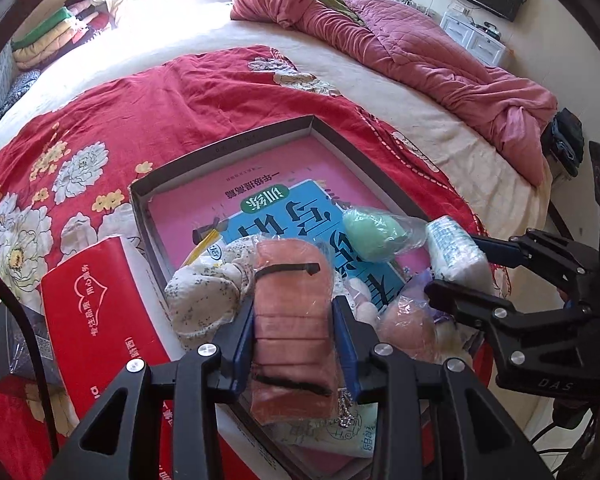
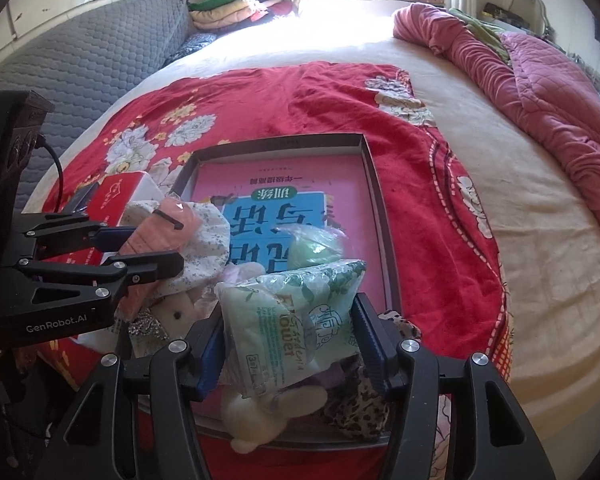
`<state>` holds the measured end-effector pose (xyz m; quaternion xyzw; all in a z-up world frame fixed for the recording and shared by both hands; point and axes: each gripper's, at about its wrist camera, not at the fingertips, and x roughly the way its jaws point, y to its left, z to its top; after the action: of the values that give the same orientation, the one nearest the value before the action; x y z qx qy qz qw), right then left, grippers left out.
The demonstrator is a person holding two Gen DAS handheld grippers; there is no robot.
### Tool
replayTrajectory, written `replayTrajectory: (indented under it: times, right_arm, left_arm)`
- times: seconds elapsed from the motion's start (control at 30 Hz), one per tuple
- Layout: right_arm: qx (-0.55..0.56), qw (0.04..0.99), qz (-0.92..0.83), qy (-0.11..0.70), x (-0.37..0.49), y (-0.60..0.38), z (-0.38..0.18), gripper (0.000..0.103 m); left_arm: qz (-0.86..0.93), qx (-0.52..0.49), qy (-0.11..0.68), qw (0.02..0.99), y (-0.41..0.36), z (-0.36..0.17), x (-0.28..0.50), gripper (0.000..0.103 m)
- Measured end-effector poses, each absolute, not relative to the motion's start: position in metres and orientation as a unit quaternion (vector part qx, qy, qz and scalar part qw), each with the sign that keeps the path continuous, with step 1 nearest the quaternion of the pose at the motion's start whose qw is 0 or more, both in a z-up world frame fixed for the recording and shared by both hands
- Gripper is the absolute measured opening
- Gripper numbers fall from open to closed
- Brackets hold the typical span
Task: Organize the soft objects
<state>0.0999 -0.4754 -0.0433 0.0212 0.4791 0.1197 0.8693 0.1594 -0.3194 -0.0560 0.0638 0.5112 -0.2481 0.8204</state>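
My left gripper (image 1: 294,332) is shut on a pink toast-shaped soft toy in clear wrap (image 1: 290,320), held over the near end of a shallow grey box (image 1: 220,152). It also shows in the right wrist view (image 2: 160,232). My right gripper (image 2: 290,340) is shut on a green-and-white tissue pack (image 2: 296,316), which shows in the left wrist view (image 1: 454,252). In the box lie a pink and blue book (image 2: 280,196), a green egg-shaped sponge in plastic (image 1: 374,234), a floral cloth (image 1: 208,288), a white plush (image 2: 260,412) and a leopard-print cloth (image 2: 360,404).
The box rests on a red floral blanket (image 2: 432,216) on a cream bed. A red tissue box (image 1: 100,300) and a dark small box (image 1: 16,348) lie left of the box. A crumpled pink quilt (image 1: 420,48) lies far right. A grey padded headboard (image 2: 84,64) stands left.
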Motion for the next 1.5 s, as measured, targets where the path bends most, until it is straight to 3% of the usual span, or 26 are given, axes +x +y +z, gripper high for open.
replayTrajectory:
  times: [0.1, 0.17, 0.23, 0.4, 0.57, 0.8, 1.0, 1.5]
  right_arm:
    - [0.017, 0.870, 0.118, 0.478, 0.100, -0.474, -0.044, 0.062]
    - [0.017, 0.873, 0.119, 0.473, 0.099, -0.473, -0.040, 0.068]
    - [0.015, 0.878, 0.120, 0.464, 0.096, -0.472, -0.033, 0.074]
    - [0.002, 0.890, 0.098, 0.446, 0.083, -0.467, -0.012, 0.075]
    - [0.058, 0.907, 0.042, 0.415, 0.041, -0.460, 0.027, 0.077]
    - [0.178, 0.916, -0.051, 0.356, -0.036, -0.410, 0.068, 0.078]
    - [0.185, 0.928, -0.108, 0.304, -0.081, -0.371, 0.094, 0.078]
    - [0.126, 0.901, -0.163, 0.383, -0.097, -0.331, 0.052, 0.078]
  left_arm:
    - [-0.252, 0.056, 0.512, 0.819, -0.318, -0.055, 0.160, 0.046]
    - [-0.258, 0.052, 0.508, 0.820, -0.315, -0.053, 0.159, 0.060]
    - [-0.261, 0.054, 0.502, 0.822, -0.314, -0.050, 0.157, 0.061]
    - [-0.261, 0.053, 0.493, 0.828, -0.305, -0.041, 0.149, 0.066]
    - [-0.258, 0.046, 0.475, 0.840, -0.284, -0.021, 0.124, 0.079]
    - [-0.249, 0.054, 0.449, 0.857, -0.251, 0.012, 0.075, 0.082]
    - [-0.220, 0.057, 0.432, 0.873, -0.211, 0.036, 0.044, 0.085]
    - [-0.201, 0.059, 0.428, 0.879, -0.174, 0.033, 0.008, 0.085]
